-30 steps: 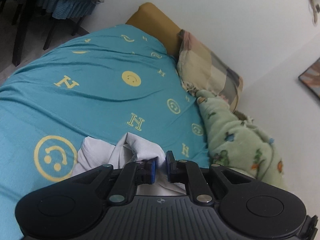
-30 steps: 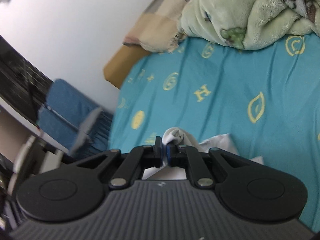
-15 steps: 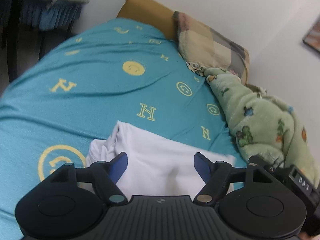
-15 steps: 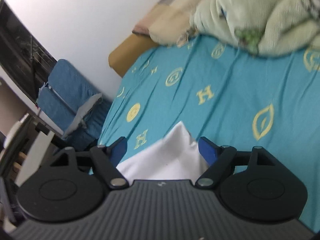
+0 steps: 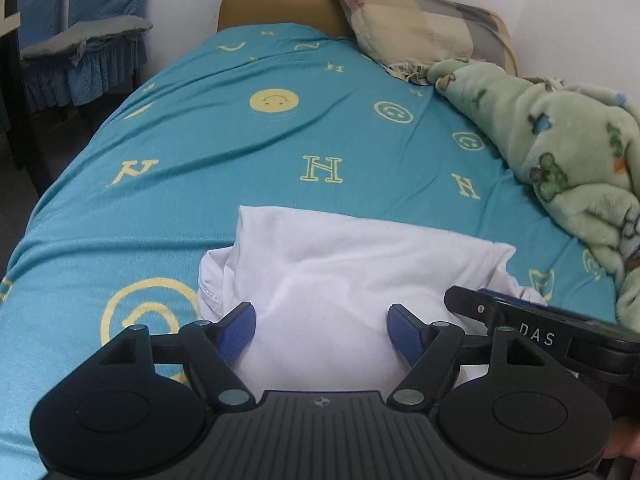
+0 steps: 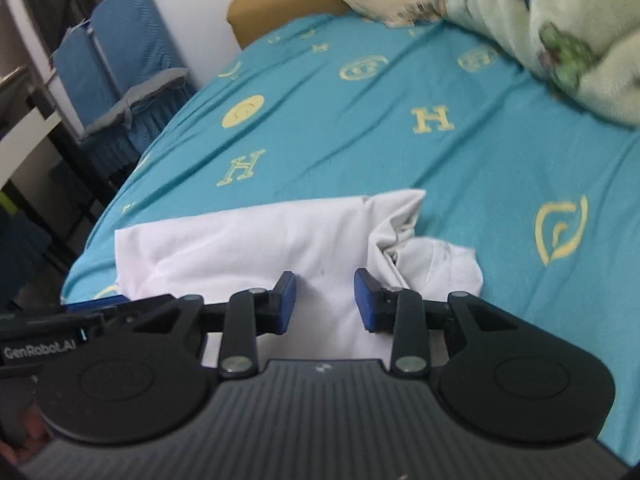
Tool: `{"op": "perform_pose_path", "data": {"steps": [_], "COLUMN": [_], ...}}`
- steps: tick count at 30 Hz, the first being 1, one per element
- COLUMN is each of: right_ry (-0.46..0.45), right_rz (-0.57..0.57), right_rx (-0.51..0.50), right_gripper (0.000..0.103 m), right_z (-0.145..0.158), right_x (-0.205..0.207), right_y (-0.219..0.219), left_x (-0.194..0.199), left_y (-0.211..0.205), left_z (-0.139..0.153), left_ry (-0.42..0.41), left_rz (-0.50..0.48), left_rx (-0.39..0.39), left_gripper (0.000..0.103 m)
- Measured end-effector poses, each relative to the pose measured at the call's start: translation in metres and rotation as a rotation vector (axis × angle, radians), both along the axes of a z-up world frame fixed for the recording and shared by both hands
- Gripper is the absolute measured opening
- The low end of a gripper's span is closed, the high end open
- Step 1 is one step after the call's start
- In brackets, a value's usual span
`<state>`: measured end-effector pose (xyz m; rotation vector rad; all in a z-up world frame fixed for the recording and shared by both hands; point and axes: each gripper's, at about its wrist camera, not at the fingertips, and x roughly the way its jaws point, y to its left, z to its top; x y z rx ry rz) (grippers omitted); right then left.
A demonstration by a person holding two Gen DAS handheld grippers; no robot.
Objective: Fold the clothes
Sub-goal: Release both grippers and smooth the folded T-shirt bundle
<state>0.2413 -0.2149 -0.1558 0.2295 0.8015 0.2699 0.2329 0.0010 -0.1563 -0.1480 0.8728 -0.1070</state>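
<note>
A white garment (image 5: 340, 264) lies folded over on the teal bed sheet (image 5: 224, 152), with a sleeve sticking out at its left edge. It also shows in the right wrist view (image 6: 256, 240), bunched at its right end. My left gripper (image 5: 322, 330) is open and empty just above the garment's near part. My right gripper (image 6: 325, 300) is open and empty over the garment's near edge. The right gripper's side shows in the left wrist view (image 5: 536, 332), and the left gripper's side shows in the right wrist view (image 6: 100, 316).
A green fleece blanket (image 5: 560, 148) is heaped along the bed's right side by the wall. A checked pillow (image 5: 408, 28) lies at the head, against a mustard headboard (image 5: 272, 4). A blue-covered chair (image 5: 80, 36) stands left of the bed.
Both grippers were shut on the white garment a second ago. They opened and let it go. The garment now lies flat on the sheet, and both grippers have drawn back a little.
</note>
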Motion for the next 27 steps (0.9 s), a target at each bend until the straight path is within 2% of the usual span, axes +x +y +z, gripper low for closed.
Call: {"op": "perform_pose_path", "data": {"steps": [3,8,14,17,21,24,27], "right_ry": [-0.005,-0.032,-0.065,-0.053,0.024,0.045,0.035], "right_rz": [0.0,-0.016,-0.007,-0.005,0.003,0.004,0.005], "right_rx": [-0.022,-0.037,-0.038,-0.068,-0.106,-0.114,-0.134], "right_gripper": [0.034,0.037,0.037,0.037,0.036,0.036,0.036], "right_z": [0.005,0.031,0.059,0.058,0.036,0.025,0.026], "right_x": [-0.008,-0.043,-0.099,-0.111,-0.108,-0.108,-0.112], "right_y": [0.002,-0.002,-0.002,0.001,0.006,0.007,0.011], "left_x": [-0.009,-0.049,-0.091,-0.096,-0.098,-0.107,-0.124], "left_y": [0.0,-0.005,-0.009,-0.008,-0.004,-0.003,0.003], "left_z": [0.006,0.03,0.043,0.033,0.022,0.03,0.048], "left_ry": [-0.009,-0.043,-0.005,0.039,0.08,0.07,0.044], "left_rz": [-0.012,-0.051,-0.052,-0.029,0.002,0.027,0.054], "left_rx": [0.02,0.028,0.037,0.039,0.028,0.014,-0.04], "left_gripper": [0.075,0.074,0.074,0.075,0.077,0.074,0.075]}}
